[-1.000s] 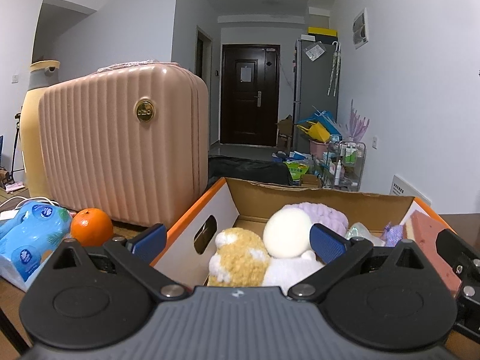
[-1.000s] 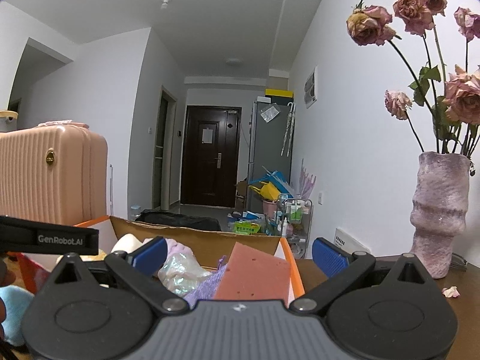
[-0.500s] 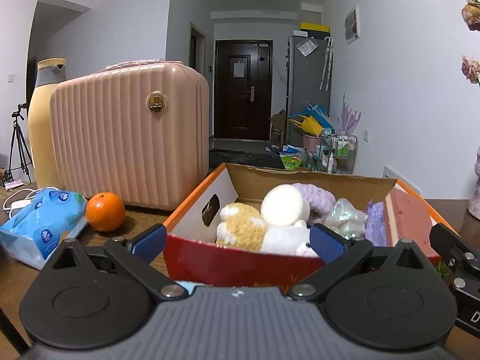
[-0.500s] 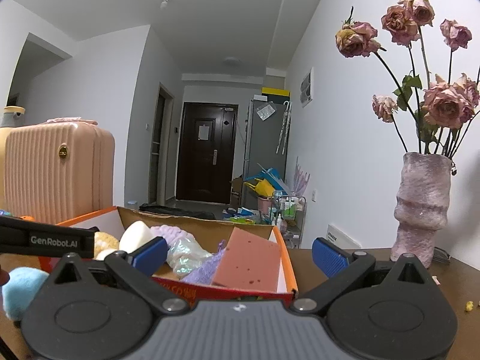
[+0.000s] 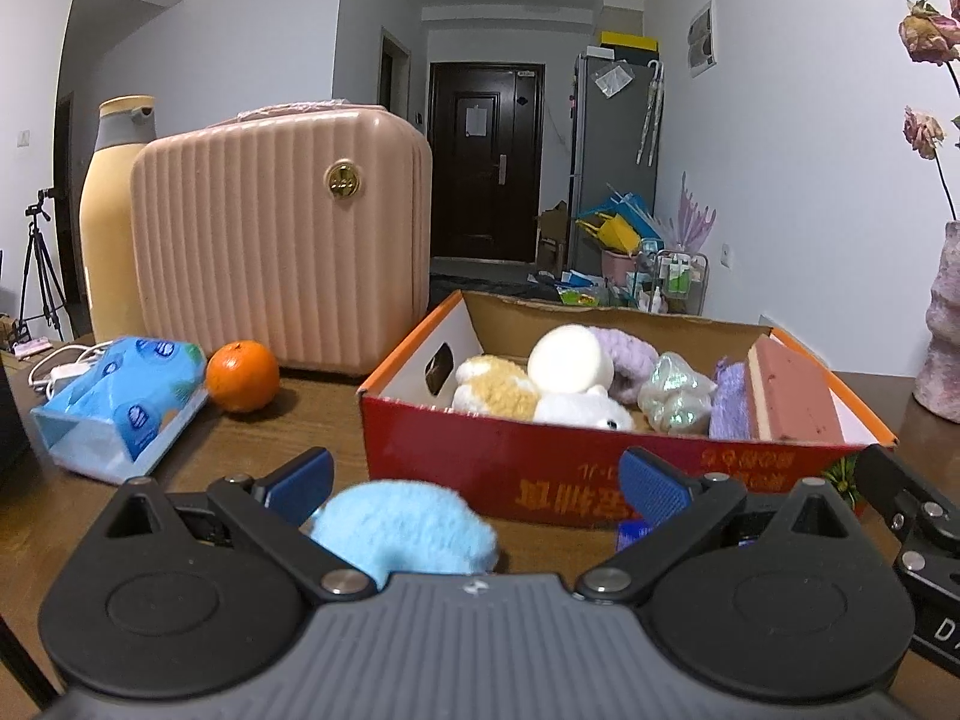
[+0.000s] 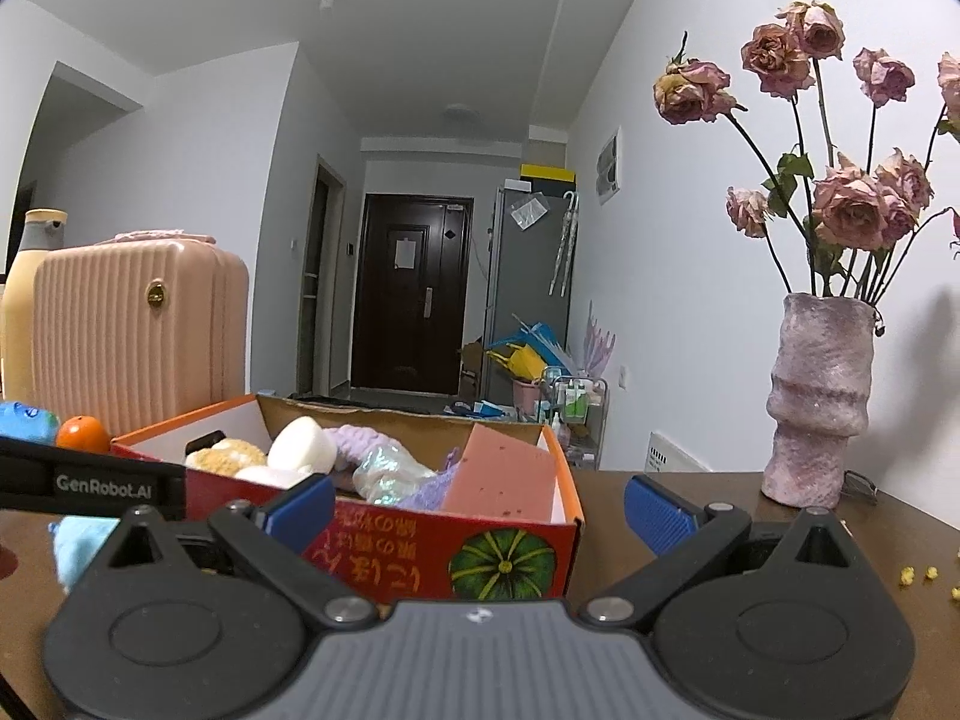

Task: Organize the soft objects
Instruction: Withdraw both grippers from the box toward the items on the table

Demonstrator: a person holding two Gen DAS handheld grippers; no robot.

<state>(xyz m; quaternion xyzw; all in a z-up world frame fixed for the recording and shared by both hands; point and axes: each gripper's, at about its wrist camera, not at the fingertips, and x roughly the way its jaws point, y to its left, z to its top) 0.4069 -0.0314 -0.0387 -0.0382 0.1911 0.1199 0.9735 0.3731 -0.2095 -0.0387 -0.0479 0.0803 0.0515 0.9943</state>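
Here, both the left gripper and right gripper are hovering with jaws spread, a blue plush lying between the left's fingers at 6 o'clock of the red box.

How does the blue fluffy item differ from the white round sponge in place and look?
The blue fluffy item lies on the table outside the box, between the open left claw's fingers; the white round sponge sits inside the box, atop other soft things. The blue item has a fuzzy pile; the sponge looks smooth. The blue one is light blue, the sponge off-white. Both are rounded soft objects, and no claw grips either.
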